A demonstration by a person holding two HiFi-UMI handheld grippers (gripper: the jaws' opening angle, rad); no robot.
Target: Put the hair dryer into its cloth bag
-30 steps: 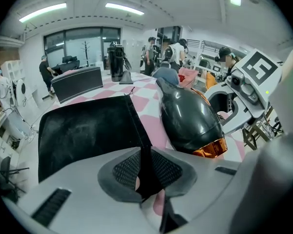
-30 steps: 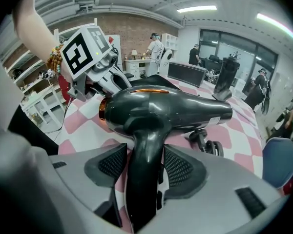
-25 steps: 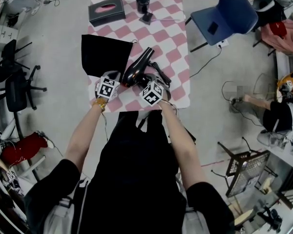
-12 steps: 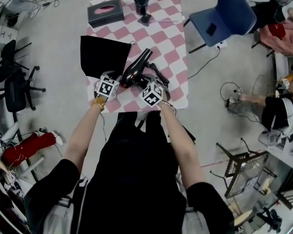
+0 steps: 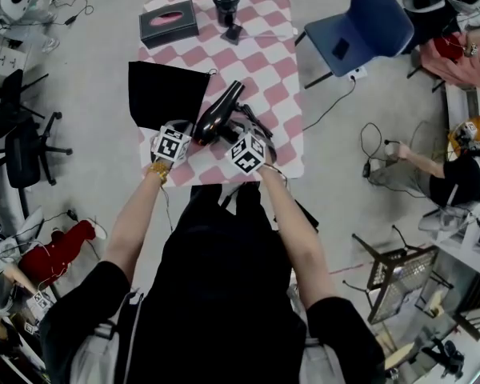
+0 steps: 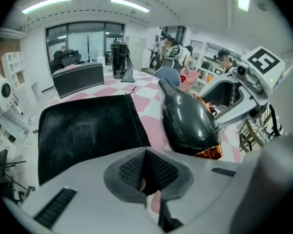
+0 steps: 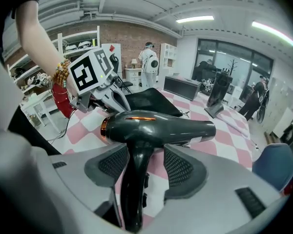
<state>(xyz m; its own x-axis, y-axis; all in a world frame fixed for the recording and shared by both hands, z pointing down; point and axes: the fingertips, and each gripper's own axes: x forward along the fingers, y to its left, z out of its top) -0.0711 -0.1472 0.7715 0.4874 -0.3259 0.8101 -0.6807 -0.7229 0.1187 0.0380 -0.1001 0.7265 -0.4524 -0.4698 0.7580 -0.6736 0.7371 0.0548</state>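
Your right gripper pinches the hair dryer by its handle, with the barrel level above the checked table, ready to aim. Your left gripper has just pressed its jaws together at the near corner of the cloth bag, probably to hold the mouth. I cannot tell whether it has caught any cloth.
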